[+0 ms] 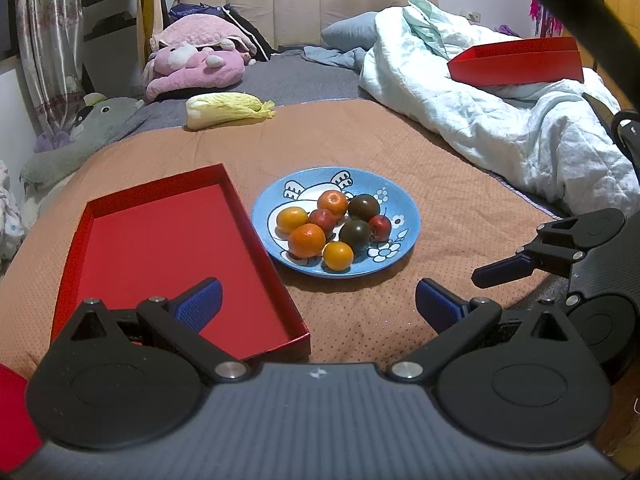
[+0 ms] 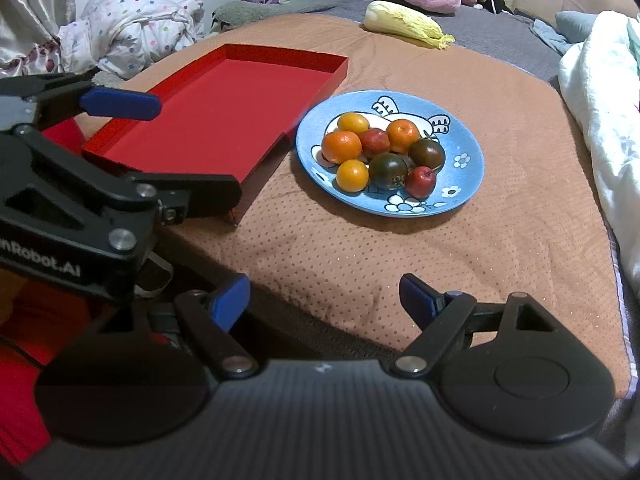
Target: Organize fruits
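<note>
Blue plate (image 1: 406,216) on the orange quilted cover (image 1: 360,140) of the bed, just right of the shallow red tray (image 1: 168,248) and close beside its long wall. Eight fruits heaped on the plate: oranges (image 1: 307,240), small yellow-orange ones (image 1: 338,256), two dark green-brown tomatoes (image 1: 356,235) and small red fruits (image 1: 380,227), all touching in a cluster. Nothing in the tray.

From the left wrist view: left gripper (image 1: 318,306) low over the near edge of the cover, jaws wide apart and holding nothing, one blue pad above the tray's near corner; right gripper (image 1: 504,266) at the right edge of the picture, only one finger plain. Also visible only here: a second red box (image 1: 516,62) resting on the rumpled white duvet (image 1: 500,120), and the padded headboard (image 1: 308,0).

From the right wrist view: right gripper (image 2: 324,300) with jaws apart and holding nothing, short of the plate; left gripper (image 2: 176,152) seen from the side, its dark lower finger across the tray's near end, hiding that corner. Only here: a dotted bundle of bedding (image 2: 136,16) beyond the tray.

Further back in both: a napa cabbage (image 1: 228,110) at the cover's far edge, a pink plush toy (image 1: 192,64), a grey plush toy (image 1: 96,128).
</note>
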The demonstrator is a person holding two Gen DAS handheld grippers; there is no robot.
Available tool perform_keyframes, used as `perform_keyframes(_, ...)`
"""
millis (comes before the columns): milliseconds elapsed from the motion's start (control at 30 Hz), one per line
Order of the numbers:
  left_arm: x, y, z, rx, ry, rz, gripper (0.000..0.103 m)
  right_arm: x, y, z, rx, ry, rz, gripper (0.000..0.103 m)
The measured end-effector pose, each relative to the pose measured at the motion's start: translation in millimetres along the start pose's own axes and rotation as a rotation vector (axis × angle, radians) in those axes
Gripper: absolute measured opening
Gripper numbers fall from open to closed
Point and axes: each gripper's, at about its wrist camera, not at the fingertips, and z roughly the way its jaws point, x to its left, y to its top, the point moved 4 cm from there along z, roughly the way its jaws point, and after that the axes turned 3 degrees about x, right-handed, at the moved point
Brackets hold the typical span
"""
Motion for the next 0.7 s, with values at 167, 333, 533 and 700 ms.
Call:
perform_keyframes(167,-0.2,-0.2,-0.6,-0.001,0.003,0.000,0.103,0.5,0.2,0.0,-0.004,0.002,0.001,0.084)
perform_keyframes(333,-0.5,-0.3,-1.1,-0.002,0.004,0.003,0.103,-0.3,-0.2,-0.1,-0.011,0.000,0.009,0.084)
perform_keyframes(533,0.2,-0.3,-1.2,-0.002,0.005,-0.001,0.103,-13.3,0.4,-5.1,-0.068,-0.012,0.094,0.103)
perform_keyframes(700,-2.3,-0.7,-1.4,-0.007,0.004,0.007,0.103,-15.8,-1.1,-4.1,-0.057,-0.056,0.064,0.103)
